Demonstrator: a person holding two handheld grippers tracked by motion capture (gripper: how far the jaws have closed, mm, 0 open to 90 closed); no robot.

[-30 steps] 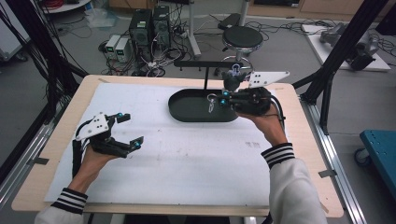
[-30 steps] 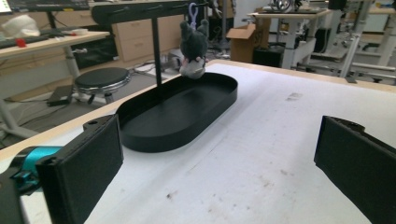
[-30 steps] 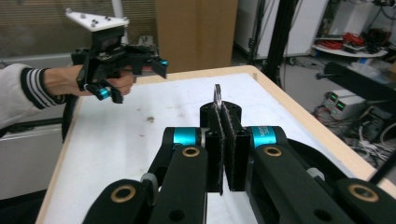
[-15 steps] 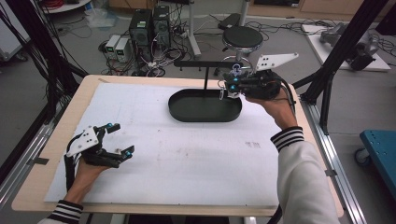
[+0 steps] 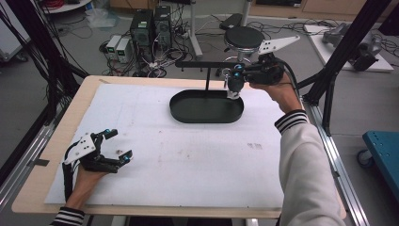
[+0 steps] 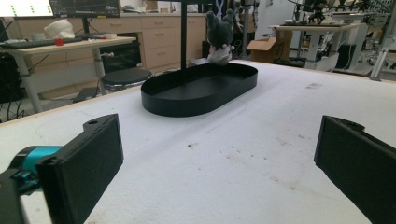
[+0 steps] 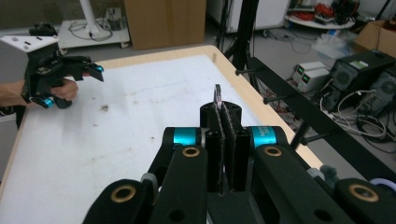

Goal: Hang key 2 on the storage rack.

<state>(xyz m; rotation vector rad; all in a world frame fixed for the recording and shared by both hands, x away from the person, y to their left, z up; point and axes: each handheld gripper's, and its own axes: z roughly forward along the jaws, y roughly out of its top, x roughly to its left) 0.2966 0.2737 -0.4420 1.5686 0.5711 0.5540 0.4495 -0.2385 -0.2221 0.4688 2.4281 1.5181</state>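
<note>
Jaws of the right gripper (image 7: 225, 119) are pressed flat together on a thin metal ring (image 7: 217, 95) that stands up between the pads. In the high view that gripper (image 5: 230, 75) points toward the worktop's left edge, and a small grey plush toy (image 5: 234, 86) dangles beneath it from the ring. The toy hangs over the far right end of the black oval tray (image 5: 207, 121), just under the horizontal bar of the black stand (image 5: 207, 64) that rises behind the tray near the worktop's far edge. From the left gripper view the toy (image 6: 219, 35) shows beside the stand's post, low at the tray's far rim (image 6: 187, 105); whether its base touches the rim I cannot tell. The left gripper (image 5: 120, 143) sits by the worktop's near left corner with its jaws spread wide and nothing between them, low over the white mat (image 5: 188, 165). Judging by this, the pick-up is done: the toy is secured by its ring and raised to the stand. What seems left is slipping the ring over one of the bar's pegs (image 7: 275, 99) and letting go.
</note>
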